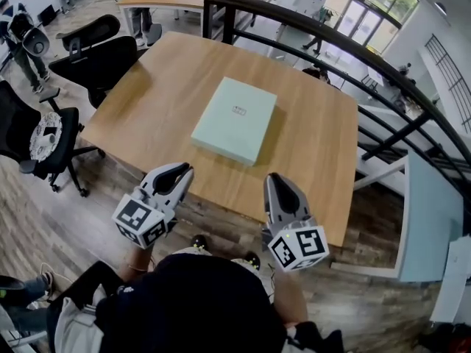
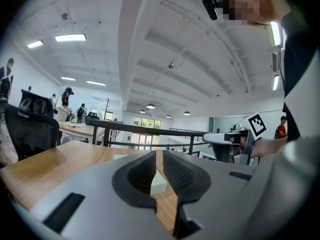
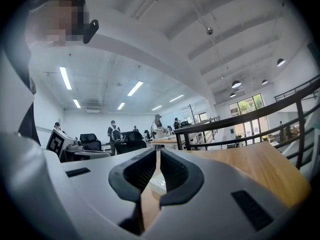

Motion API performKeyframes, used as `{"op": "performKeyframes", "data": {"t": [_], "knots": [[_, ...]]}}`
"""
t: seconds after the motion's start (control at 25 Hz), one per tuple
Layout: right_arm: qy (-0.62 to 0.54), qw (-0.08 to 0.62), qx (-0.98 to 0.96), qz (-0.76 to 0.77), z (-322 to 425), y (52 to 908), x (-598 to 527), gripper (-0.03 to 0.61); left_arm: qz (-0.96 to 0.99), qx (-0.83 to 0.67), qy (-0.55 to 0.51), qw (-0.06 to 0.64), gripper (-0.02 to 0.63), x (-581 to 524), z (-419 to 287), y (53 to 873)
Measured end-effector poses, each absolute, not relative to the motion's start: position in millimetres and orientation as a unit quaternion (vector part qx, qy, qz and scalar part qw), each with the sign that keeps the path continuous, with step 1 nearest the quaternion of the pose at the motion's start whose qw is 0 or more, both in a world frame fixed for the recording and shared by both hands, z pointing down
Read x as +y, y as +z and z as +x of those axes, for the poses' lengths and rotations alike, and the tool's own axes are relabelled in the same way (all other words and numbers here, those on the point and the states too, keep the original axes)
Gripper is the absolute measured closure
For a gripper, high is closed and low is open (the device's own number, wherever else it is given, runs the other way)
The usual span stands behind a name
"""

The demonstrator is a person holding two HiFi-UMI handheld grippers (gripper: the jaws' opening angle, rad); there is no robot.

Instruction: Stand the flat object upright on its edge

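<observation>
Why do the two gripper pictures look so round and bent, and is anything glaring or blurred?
Left gripper view: a wide-angle lens rounds the picture, darkens its corners and bows the ceiling beam; the ceiling light glares. Right gripper view: same rounding, with a bright window. Head view: even light, the box sharp, casting a faint shadow on the table.

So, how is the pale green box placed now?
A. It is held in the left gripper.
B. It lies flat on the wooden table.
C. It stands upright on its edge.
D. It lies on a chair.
B: in the head view the box lies with its broad face on the table, apart from the left gripper and the right gripper.
</observation>
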State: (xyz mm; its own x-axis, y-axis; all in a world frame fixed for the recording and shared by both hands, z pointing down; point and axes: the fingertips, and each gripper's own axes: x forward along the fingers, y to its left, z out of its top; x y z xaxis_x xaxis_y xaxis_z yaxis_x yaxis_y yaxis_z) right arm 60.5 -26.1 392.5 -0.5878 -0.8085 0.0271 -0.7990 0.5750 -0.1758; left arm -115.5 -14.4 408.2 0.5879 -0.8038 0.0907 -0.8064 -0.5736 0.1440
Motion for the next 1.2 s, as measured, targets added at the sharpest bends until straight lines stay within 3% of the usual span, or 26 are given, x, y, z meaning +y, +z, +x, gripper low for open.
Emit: {"op": "performKeyframes", "data": {"t": [0.84,1.2], "knots": [[-0.082,0.019,0.859,-0.505,33.4,393.6,-23.3,0.543,0.91,-0.405,0.005,0.091,0.563,-32.2,-148.5,415.3],[-0.092,0.019,0.875,-0.476,14.2,397.5,-71.5,0.543,0.895,-0.435,0.003,0.103,0.563,-62.8,-166.1,413.9]]}}
